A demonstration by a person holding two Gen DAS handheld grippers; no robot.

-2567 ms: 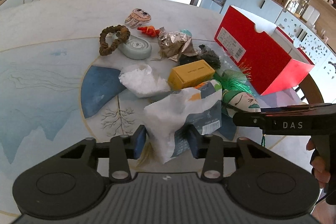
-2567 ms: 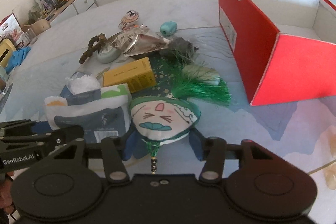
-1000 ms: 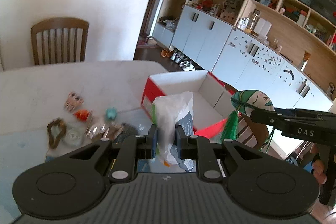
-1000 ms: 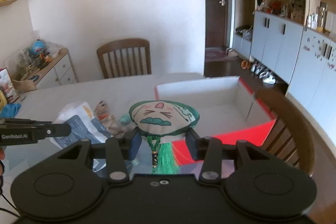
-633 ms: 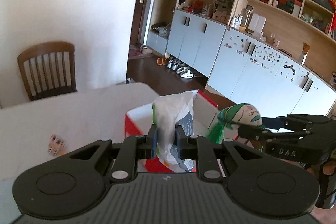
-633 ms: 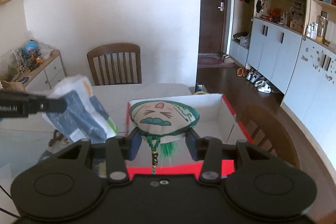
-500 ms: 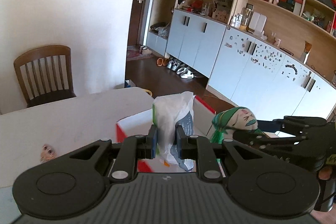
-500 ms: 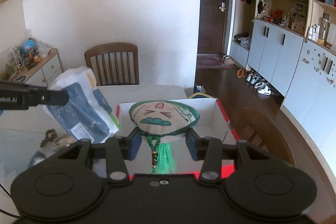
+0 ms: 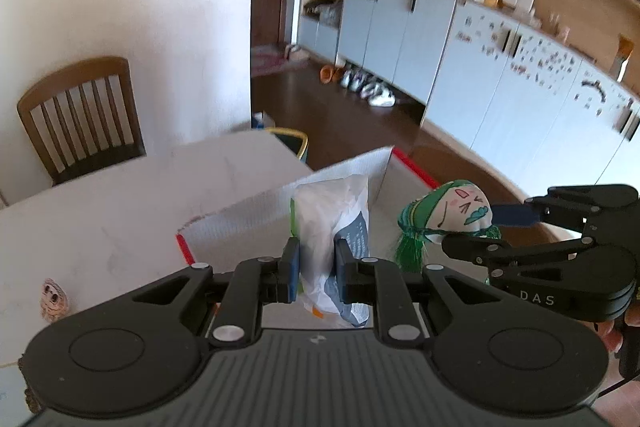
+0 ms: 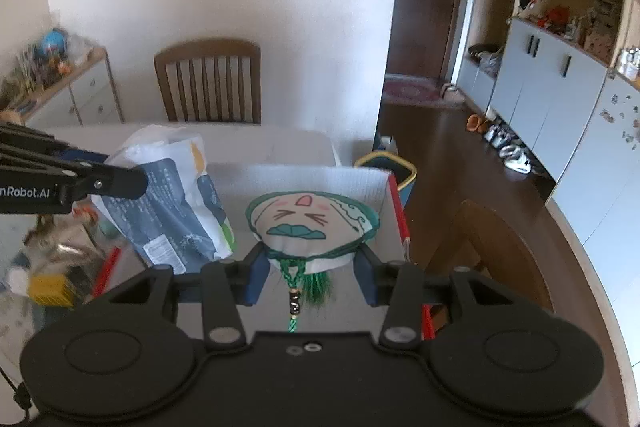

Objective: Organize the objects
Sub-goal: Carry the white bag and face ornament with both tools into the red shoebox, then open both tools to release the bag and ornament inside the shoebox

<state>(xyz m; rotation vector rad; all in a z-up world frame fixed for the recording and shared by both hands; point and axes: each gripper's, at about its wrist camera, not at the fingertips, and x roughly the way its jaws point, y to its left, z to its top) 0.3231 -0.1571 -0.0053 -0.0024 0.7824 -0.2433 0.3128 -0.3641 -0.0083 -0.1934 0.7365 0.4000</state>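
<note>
My left gripper is shut on a white and blue-grey snack bag, held in the air over the open red box. In the right wrist view the same snack bag hangs from the left gripper at the left. My right gripper is shut on a cream sachet with a cartoon face, green trim and a green tassel, held above the red box. The left wrist view shows that sachet in the right gripper, to the right of the bag.
The white marble table carries a small cartoon-face item at the left. A yellow box and several other small items lie left of the red box. Wooden chairs stand behind the table and at its right. A yellow-rimmed bin stands beyond the table.
Both grippers lifted their loads off the table and carried them sideways to the red box. The pile of items slid out of the left wrist view; the box now sits under both grippers.
</note>
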